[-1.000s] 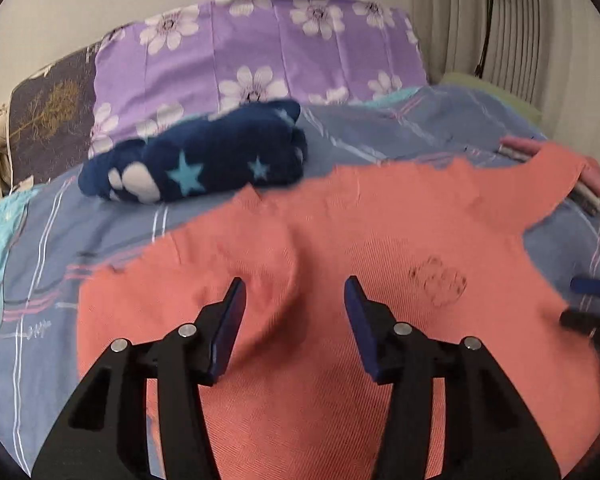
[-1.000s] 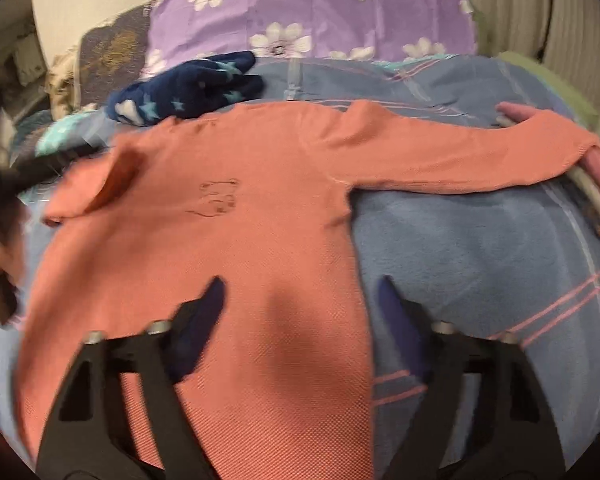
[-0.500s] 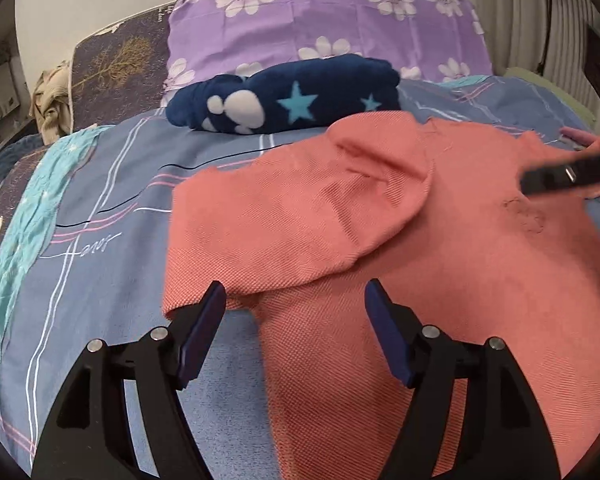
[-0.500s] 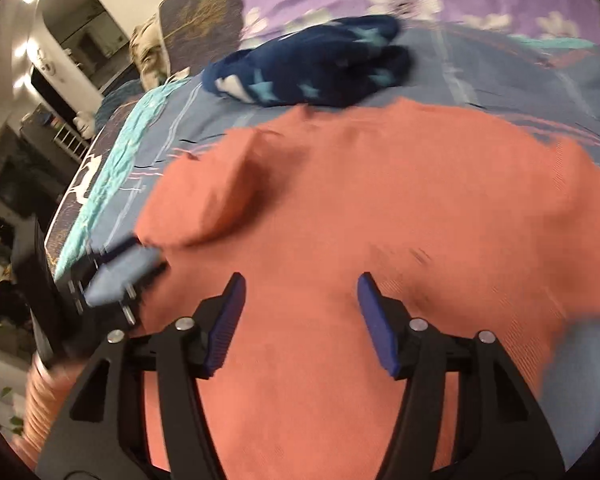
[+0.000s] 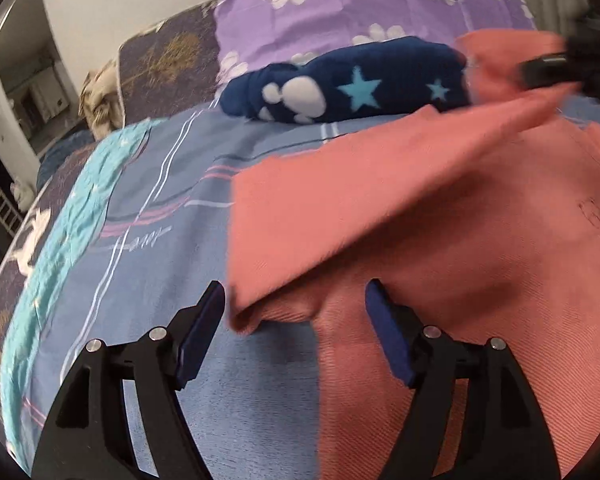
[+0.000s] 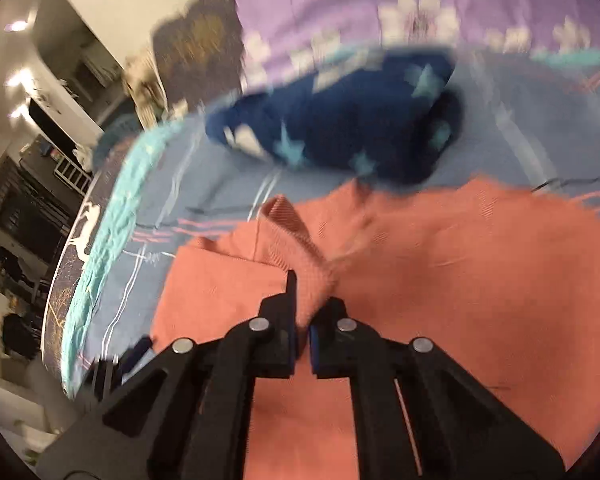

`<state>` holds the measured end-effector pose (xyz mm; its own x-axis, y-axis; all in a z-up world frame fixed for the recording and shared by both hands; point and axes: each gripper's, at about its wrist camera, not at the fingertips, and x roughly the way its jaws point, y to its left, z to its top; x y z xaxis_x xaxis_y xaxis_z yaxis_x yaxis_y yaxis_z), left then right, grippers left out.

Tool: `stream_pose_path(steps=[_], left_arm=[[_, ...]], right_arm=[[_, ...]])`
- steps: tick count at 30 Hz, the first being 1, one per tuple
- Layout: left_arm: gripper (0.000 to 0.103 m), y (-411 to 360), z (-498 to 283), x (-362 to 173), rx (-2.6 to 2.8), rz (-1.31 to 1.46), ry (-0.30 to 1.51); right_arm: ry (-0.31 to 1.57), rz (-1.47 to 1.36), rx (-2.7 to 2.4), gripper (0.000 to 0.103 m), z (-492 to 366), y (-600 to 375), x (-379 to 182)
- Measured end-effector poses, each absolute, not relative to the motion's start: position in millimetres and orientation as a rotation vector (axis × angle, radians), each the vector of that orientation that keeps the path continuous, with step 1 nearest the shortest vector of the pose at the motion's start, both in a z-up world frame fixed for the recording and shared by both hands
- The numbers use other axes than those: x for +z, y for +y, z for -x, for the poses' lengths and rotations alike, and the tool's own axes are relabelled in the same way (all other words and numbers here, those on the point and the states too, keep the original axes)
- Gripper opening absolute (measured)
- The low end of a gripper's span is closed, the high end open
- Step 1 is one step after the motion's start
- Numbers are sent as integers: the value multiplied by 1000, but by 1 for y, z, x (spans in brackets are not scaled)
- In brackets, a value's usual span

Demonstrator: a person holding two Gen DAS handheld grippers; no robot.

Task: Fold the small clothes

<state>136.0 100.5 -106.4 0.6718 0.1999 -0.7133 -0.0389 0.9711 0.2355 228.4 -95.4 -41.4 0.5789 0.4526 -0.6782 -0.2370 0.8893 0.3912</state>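
Right wrist view: right gripper (image 6: 302, 312) is clamped on a bunched fold of the salmon top (image 6: 440, 280); its jaws have just been closing and the fabric is pinched between the pads. The pinched piece looks like the sleeve end, ribbed cuff sticking up past the fingertips. Rest of the top lies spread on the blue striped bedsheet (image 6: 220, 184). Behind it, touching the top's far edge, sits a navy star-print fleece bundle (image 6: 340, 128), then a purple flowered pillow (image 6: 380, 8) at the head of the bed. View is motion-blurred.

Left wrist view: left gripper (image 5: 294, 328) has jaws wide apart, nothing pressed by the pads. Lower corner of the folded-over sleeve (image 5: 340, 216) hangs in the gap between them, the right pad over the top's body, the left pad over bare sheet. The sleeve runs diagonally up to the right gripper at the upper right edge, blurred, which lifts its end clear of the bed.
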Motion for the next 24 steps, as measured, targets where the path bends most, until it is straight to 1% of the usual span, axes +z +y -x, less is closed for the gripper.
stream_pose_path(steps=[3,4,6,7,8,9,10,12,13,14,16,19,20,21,22,24], left_arm=[[74,110,-140,-111,139,-158,853],[74,110,-140,-112,140,-157,853],[74,109,-140,-113,144,-167,851],[74,107,-140,-114,145,-172,851],[74,106,-140,-114,147,-177,850],[74,106,-141,-115,147,-177,852],[75,106,-140,-116,149,-176,853],[76,106,-140,-117,152,-175,856],[77,106,-140,-118,154,-176,858],[78,106,-140,-118,157,-178,860],[80,106,-140,-119,168,-179,858],[82,107,-140,-119,173,-172,853],[82,108,-139,-119,172,-168,853],[82,109,-140,-120,171,-160,854],[83,111,-140,-120,172,-152,854],[84,113,-140,-120,168,-133,856]], right_arm=[[821,-320,337,6,-201,-148,-40],[838,-343,296,10,-194,-169,-48],[909,-388,239,11,-186,-202,-74],[943,-421,233,14,-183,-215,-86],[981,-471,228,22,-181,-228,-99],[1011,-523,228,26,-178,-240,-111],[1025,-553,233,32,-177,-247,-117],[1034,-596,276,34,-179,-256,-123],[1033,-594,288,41,-181,-256,-122],[1032,-581,297,51,-183,-256,-121],[1037,-519,309,58,-194,-246,-118],[1054,-445,299,60,-213,-230,-120],[1057,-419,286,49,-217,-227,-121],[1051,-380,268,34,-220,-221,-120],[1027,-337,272,4,-219,-213,-113],[929,-332,294,4,-209,-211,-94]])
